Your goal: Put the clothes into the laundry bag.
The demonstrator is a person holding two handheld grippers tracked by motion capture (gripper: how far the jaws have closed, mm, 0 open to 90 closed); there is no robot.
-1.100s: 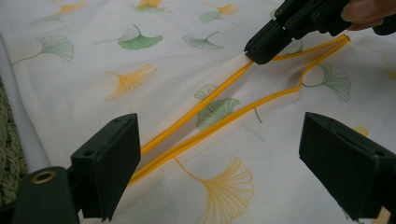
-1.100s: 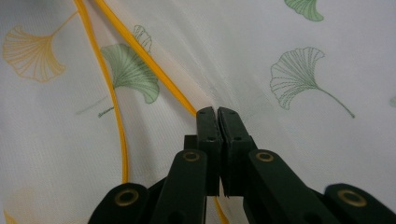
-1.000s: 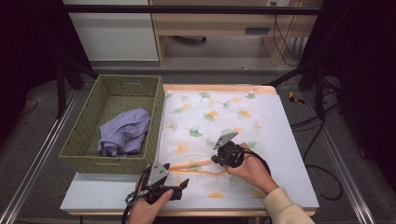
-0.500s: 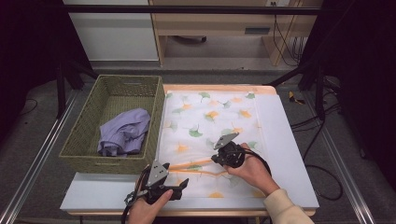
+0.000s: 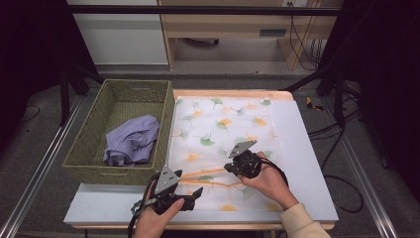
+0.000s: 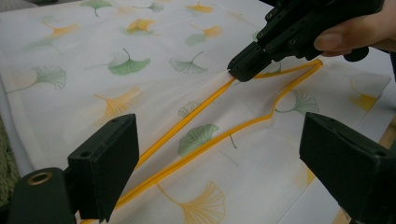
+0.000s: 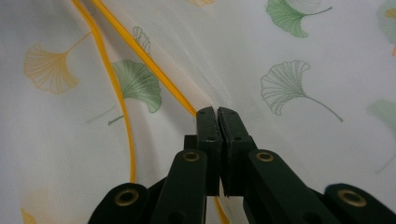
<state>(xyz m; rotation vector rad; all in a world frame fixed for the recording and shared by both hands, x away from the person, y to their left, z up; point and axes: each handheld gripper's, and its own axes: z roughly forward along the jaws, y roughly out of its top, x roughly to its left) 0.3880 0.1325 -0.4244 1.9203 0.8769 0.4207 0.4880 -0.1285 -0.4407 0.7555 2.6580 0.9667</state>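
Observation:
A white cloth printed with green and orange ginkgo leaves lies spread on the table, with an orange trim running across its near part. My right gripper is shut on that orange trim; its jaws meet with the hem pinched between them. The left gripper view shows the right gripper clamped on the trim. My left gripper hovers open at the cloth's near left corner, and its jaws stand wide apart with nothing between them.
A woven green basket stands left of the cloth and holds a crumpled lavender garment. The table's front edge is just below my left hand. A cable trails from each gripper.

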